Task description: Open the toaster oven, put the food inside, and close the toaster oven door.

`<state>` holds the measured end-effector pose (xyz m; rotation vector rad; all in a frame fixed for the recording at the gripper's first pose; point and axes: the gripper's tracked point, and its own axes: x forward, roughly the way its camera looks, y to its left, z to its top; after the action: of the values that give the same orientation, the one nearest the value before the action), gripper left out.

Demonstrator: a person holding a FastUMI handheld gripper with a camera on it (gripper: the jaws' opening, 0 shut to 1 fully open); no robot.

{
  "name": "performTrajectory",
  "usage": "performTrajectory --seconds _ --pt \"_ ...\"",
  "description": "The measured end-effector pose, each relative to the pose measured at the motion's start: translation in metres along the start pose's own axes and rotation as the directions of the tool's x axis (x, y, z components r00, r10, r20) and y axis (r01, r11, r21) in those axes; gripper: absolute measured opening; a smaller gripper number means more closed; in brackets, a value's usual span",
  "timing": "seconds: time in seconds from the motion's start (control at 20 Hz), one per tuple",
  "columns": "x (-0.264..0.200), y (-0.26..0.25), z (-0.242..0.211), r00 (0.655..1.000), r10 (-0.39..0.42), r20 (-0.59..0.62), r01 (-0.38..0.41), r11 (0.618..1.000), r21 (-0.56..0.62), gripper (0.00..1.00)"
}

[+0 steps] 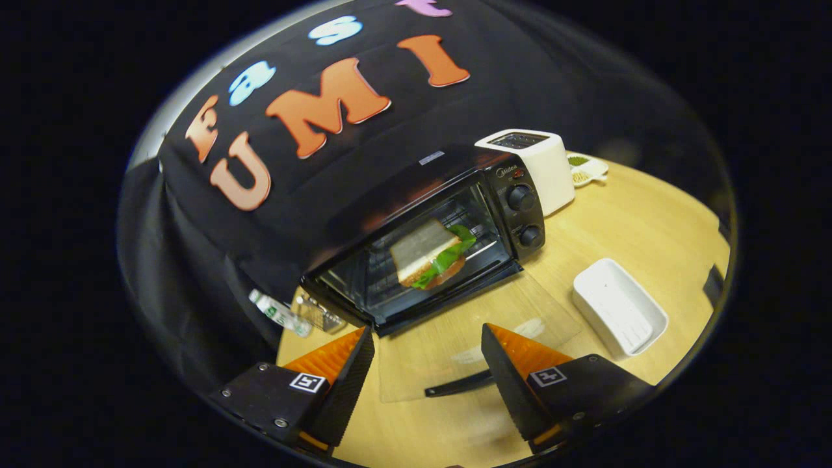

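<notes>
The black toaster oven (422, 240) stands toward the back of the pale wooden table (650, 221), against the booth's black cloth wall, and its glass door (474, 331) is folded all the way down, lying flat on the table with its dark handle (458, 385) nearest the fingers. Inside, on the wire rack, sits the sandwich of white bread with green lettuce (432, 255), roughly in the middle of the cavity. So the first two parts of the job look done: the oven is open and the food is in.

The hand-held gripper (429, 370) has its two fingers spread well apart with nothing between them except the lowered door and its handle, which lies just ahead of and between the fingertips. It grips nothing.

What is left, as I judge it, is closing: the fingers would need to catch the handle or get under the door's front edge and swing it up until it meets the oven face.

Beside the oven, further along the table's back edge, stands a white slot toaster (539, 166), and beyond that a small white dish of green and pale bits (587, 170). A white rectangular tray (617, 307), empty, rests nearer the table's right edge. A clear plastic bottle (281, 314) lies at the table's left edge by the oven's corner.
</notes>
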<state>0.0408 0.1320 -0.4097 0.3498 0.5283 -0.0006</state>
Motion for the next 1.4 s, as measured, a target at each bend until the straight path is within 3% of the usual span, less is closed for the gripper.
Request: performTrajectory --seconds 0.25,0.65,0.8,1.4 --pt "-0.007 -0.023 -0.045 0.992 -0.096 -0.078 0.074 0.965 -0.253 0.99" --pt "0.012 -0.045 -0.108 0.951 -0.200 -0.235 0.105 0.926 -0.364 0.99" --pt "0.026 -0.053 -0.114 0.935 -0.248 -0.253 0.116 0.890 -0.442 0.99" --pt "0.039 -0.047 -0.114 0.930 -0.226 -0.291 0.093 0.908 -0.408 1.00"
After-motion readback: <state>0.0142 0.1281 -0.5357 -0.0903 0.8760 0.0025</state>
